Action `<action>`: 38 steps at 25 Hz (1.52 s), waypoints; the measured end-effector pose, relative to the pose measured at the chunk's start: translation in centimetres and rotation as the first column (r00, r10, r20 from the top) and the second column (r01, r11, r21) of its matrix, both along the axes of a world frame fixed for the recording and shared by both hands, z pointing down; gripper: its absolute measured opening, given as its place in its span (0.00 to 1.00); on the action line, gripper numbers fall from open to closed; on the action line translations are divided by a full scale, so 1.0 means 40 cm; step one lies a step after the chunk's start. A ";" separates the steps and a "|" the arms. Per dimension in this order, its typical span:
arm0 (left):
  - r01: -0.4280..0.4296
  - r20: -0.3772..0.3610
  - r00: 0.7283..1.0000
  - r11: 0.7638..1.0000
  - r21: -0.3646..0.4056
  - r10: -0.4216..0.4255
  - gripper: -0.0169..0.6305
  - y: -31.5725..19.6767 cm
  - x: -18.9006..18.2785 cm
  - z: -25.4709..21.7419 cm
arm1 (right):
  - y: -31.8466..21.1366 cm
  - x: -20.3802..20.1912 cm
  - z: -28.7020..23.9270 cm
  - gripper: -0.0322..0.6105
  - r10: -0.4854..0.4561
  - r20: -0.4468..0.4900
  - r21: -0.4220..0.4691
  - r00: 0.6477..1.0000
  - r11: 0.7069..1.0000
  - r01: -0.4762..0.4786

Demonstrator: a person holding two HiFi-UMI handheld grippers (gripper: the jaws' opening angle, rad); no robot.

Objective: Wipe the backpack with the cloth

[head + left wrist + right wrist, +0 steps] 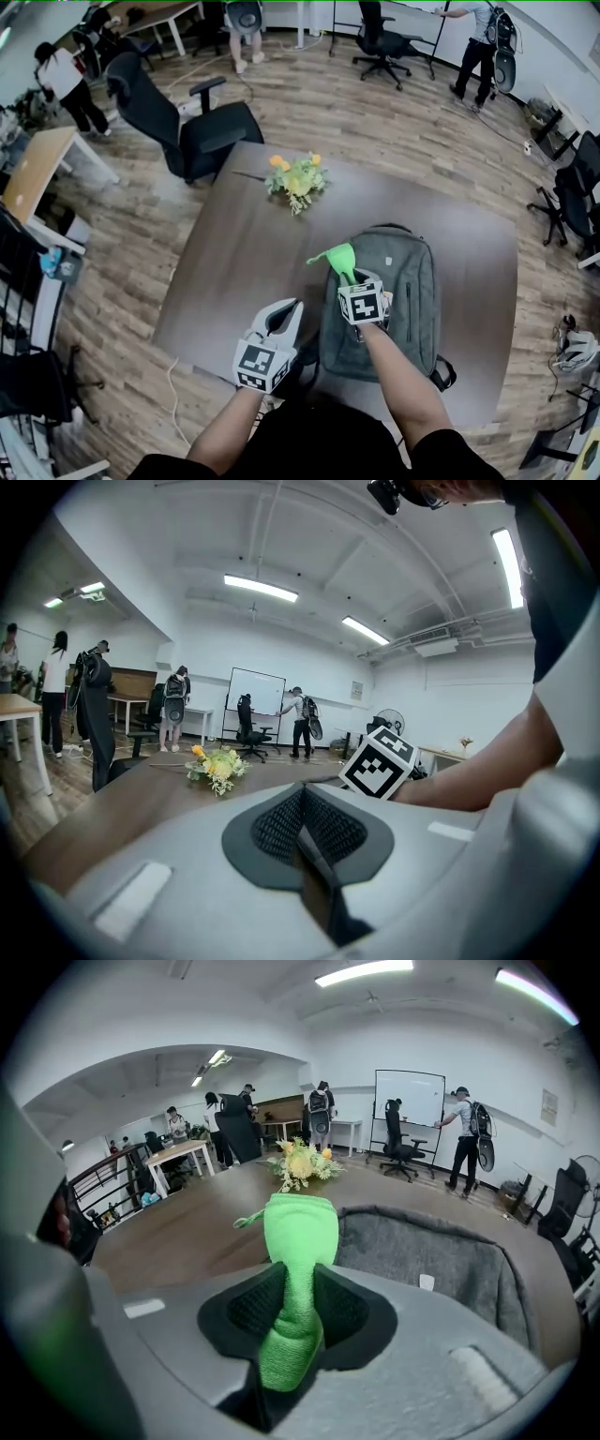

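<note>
Holds a green cloth (339, 258) tight in the right gripper (352, 279), jaws squeezing it from both sides. Sticks the loose end of the cloth out past the jaws, over the top left part of the grey backpack (394, 281). Cannot tell if cloth and backpack touch. Has the backpack lying flat on the brown table (234, 253), on the right half, close to the near edge. Holds the left gripper (284, 314) just beside the backpack's left side, over the table, jaws pressed together with nothing between them. Shows a bunch of yellow flowers (296, 180) at the far side of the table, apart from the backpack. Shows a black chair (187, 127) just behind the table, and people (66, 84) standing farther back on the wood floor.
</note>
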State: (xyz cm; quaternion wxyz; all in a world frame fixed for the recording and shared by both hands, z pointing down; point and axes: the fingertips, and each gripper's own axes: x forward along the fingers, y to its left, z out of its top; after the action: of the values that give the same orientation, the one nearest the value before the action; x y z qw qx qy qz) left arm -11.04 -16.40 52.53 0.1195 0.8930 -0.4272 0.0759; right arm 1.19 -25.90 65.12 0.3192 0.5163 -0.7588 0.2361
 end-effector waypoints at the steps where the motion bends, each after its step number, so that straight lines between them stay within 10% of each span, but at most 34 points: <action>1: 0.001 -0.001 1.000 1.000 -0.003 -0.001 0.05 0.001 -0.003 0.002 | -0.002 0.007 0.004 0.21 -0.003 -0.017 -0.002 1.000 1.000 0.003; 29: -0.063 -0.023 0.998 0.998 -0.024 0.062 0.05 0.030 0.075 0.017 | 0.031 0.326 0.013 0.21 0.168 -0.192 0.008 0.967 0.985 -0.170; 38: -0.136 0.090 0.987 0.989 0.061 0.130 0.05 0.059 0.137 0.005 | 0.053 0.418 -0.009 0.21 0.250 -0.200 0.027 0.947 0.968 -0.249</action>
State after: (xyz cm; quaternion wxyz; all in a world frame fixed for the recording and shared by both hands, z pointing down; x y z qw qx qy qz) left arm -5.56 -14.06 52.74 0.0656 0.9189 -0.3737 0.1077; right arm 17.91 -23.78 64.74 0.3617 0.6295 -0.6513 0.2205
